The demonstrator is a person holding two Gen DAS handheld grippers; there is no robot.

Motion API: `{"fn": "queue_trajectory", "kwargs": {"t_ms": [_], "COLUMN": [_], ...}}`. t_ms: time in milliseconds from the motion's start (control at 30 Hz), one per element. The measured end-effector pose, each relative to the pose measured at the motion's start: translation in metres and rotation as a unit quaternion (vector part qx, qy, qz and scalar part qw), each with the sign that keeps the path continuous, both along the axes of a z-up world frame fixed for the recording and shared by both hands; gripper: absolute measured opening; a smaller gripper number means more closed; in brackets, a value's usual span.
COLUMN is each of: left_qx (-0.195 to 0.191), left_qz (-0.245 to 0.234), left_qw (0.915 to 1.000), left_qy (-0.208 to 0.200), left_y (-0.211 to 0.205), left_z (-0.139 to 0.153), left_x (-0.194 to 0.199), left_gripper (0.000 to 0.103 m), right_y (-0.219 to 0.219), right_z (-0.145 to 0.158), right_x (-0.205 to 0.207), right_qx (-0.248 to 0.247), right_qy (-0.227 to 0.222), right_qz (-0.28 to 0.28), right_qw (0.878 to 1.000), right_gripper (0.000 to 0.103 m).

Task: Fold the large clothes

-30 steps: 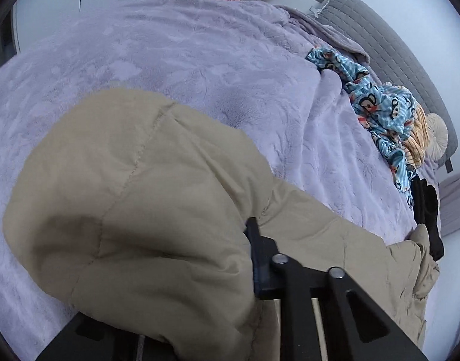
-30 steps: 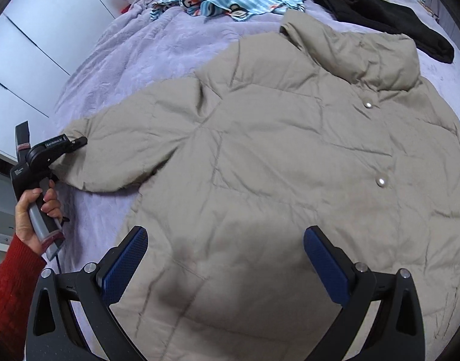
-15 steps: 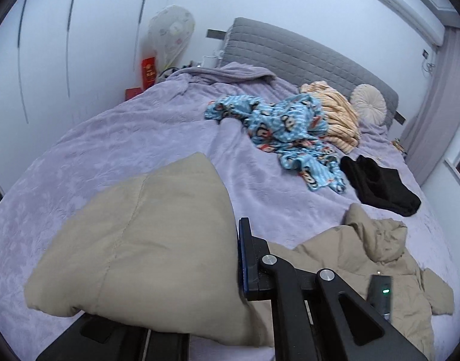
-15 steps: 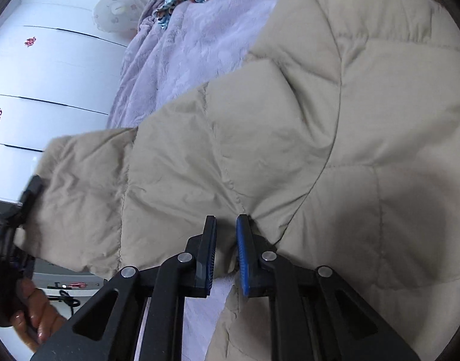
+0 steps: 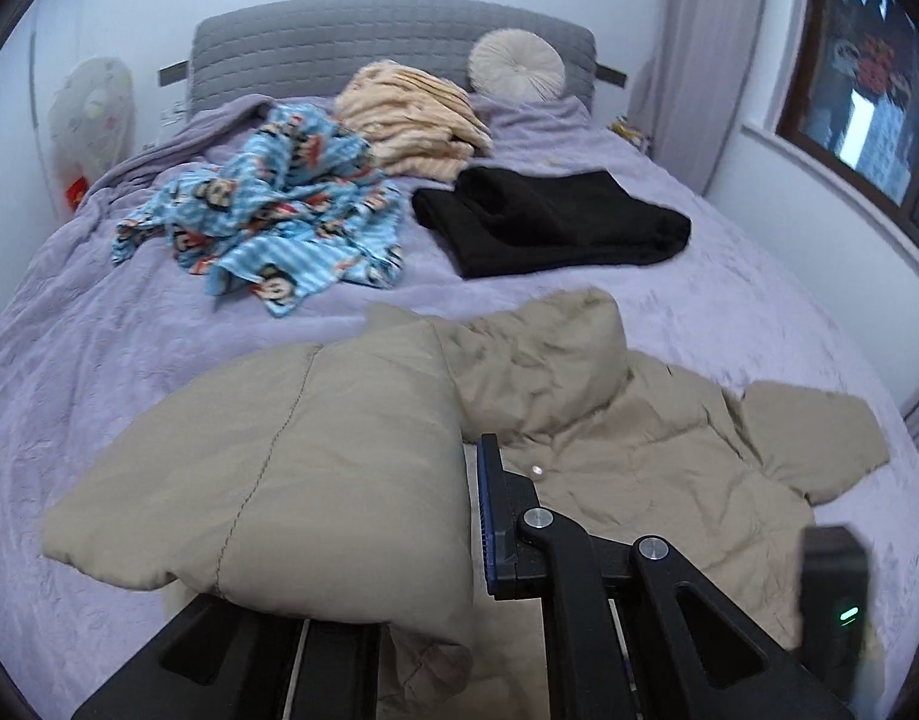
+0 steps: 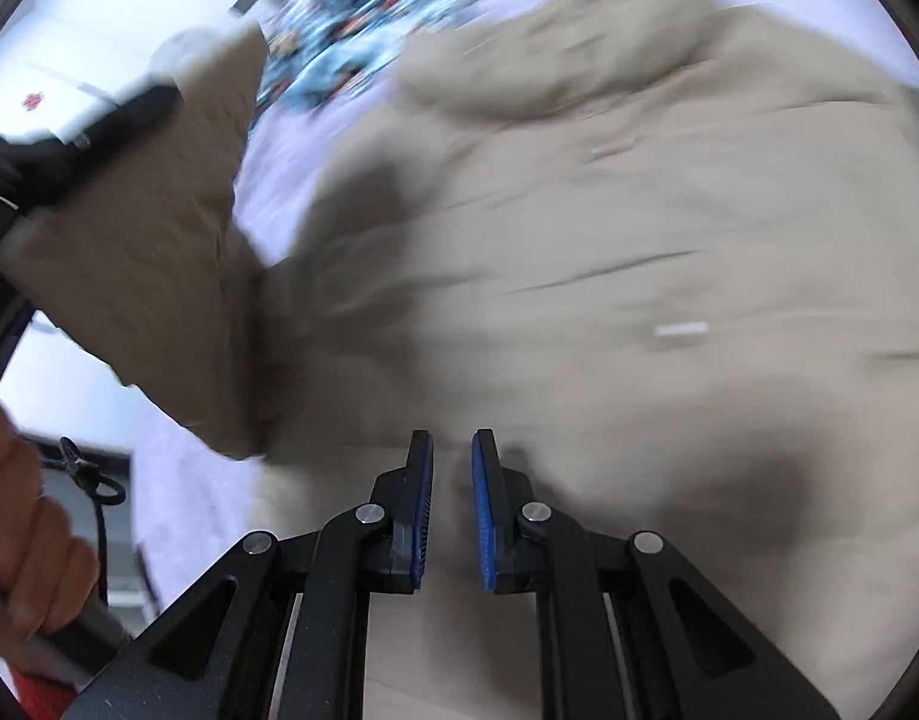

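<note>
The left gripper (image 5: 459, 516) pinches the beige puffer jacket's sleeve (image 5: 291, 480), lifted left of the jacket body (image 5: 639, 468) on the bed (image 5: 87, 324); right gripper (image 6: 452, 504) clamps its hem.

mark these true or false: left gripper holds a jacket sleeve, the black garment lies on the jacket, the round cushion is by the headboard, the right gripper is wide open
1. The left gripper holds a sleeve of the jacket. True.
2. The black garment lies on the jacket. False: it lies apart, further up the bed.
3. The round cushion sits against the headboard. True.
4. The right gripper is wide open. False: its fingers are close together on the jacket's fabric.
</note>
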State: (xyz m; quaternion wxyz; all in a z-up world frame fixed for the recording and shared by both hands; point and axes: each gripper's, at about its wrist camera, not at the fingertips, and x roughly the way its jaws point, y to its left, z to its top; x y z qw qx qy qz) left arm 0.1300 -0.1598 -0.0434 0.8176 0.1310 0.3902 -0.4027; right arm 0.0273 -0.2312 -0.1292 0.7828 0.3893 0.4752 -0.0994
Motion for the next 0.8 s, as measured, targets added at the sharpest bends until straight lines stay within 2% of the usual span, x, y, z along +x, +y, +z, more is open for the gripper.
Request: {"fn": "queue_trajectory", "kwargs": {"t_ms": [67, 200, 300, 333, 367, 400, 433, 467, 567, 600, 667, 700, 733, 800], "left_qx": [0.046, 0.151, 0.169, 0.170, 0.166, 0.158, 0.144, 0.131, 0.127, 0.119, 0.100, 0.094, 0.092, 0.092], "left_qz": [-0.033, -0.065, -0.067, -0.068, -0.074, -0.077, -0.077, -0.074, -0.076, -0.069, -0.042, -0.022, 0.006, 0.061], "left_qw": [0.9984, 0.9864, 0.9825, 0.9819, 0.9824, 0.9838, 0.9859, 0.9875, 0.9869, 0.9882, 0.9921, 0.9935, 0.9941, 0.9932], "left_qy": [0.002, -0.002, -0.042, -0.047, -0.043, -0.037, -0.036, -0.048, -0.065, -0.065, -0.063, -0.061, -0.058, -0.038], "left_y": [-0.035, -0.077, -0.080, -0.080, -0.079, -0.076, -0.066, -0.060, -0.030, -0.018, 0.012, 0.028, 0.045, 0.079], "left_z": [-0.033, -0.107, -0.119, -0.117, -0.114, -0.109, -0.103, -0.094, -0.071, -0.063, -0.046, -0.040, -0.036, -0.035], "left_x": [-0.025, -0.065, -0.088, -0.093, -0.097, -0.100, -0.102, -0.107, -0.104, -0.097, -0.085, -0.075, -0.064, -0.041], "left_gripper": [0.012, 0.012, 0.013, 0.021, 0.052, 0.073, 0.103, 0.103, 0.103, 0.103, 0.103, 0.103, 0.103, 0.103], "right_y": [-0.034, -0.085, -0.100, -0.104, -0.109, -0.105, -0.103, -0.104, -0.101, -0.096, -0.086, -0.079, -0.072, -0.051], "right_z": [0.005, 0.008, 0.000, -0.002, -0.006, -0.011, -0.014, -0.011, -0.008, -0.003, 0.008, 0.016, 0.022, 0.039], "right_x": [-0.039, -0.089, -0.116, -0.120, -0.122, -0.120, -0.118, -0.124, -0.119, -0.129, -0.128, -0.119, -0.113, -0.098], "right_qx": [-0.032, -0.092, -0.083, -0.076, -0.068, -0.062, -0.059, -0.059, -0.057, -0.058, -0.069, -0.084, -0.097, -0.128], "right_qy": [0.016, 0.053, 0.064, 0.067, 0.068, 0.067, 0.066, 0.065, 0.062, 0.061, 0.056, 0.051, 0.046, 0.013], "right_qz": [-0.034, -0.069, -0.078, -0.080, -0.082, -0.081, -0.081, -0.080, -0.069, -0.062, -0.039, -0.023, -0.010, 0.028], "right_qw": [0.999, 0.992, 0.991, 0.992, 0.992, 0.992, 0.993, 0.993, 0.994, 0.995, 0.995, 0.995, 0.994, 0.991], "right_gripper": [0.014, 0.015, 0.015, 0.015, 0.015, 0.015, 0.015, 0.015, 0.016, 0.016, 0.033, 0.063, 0.085, 0.086]}}
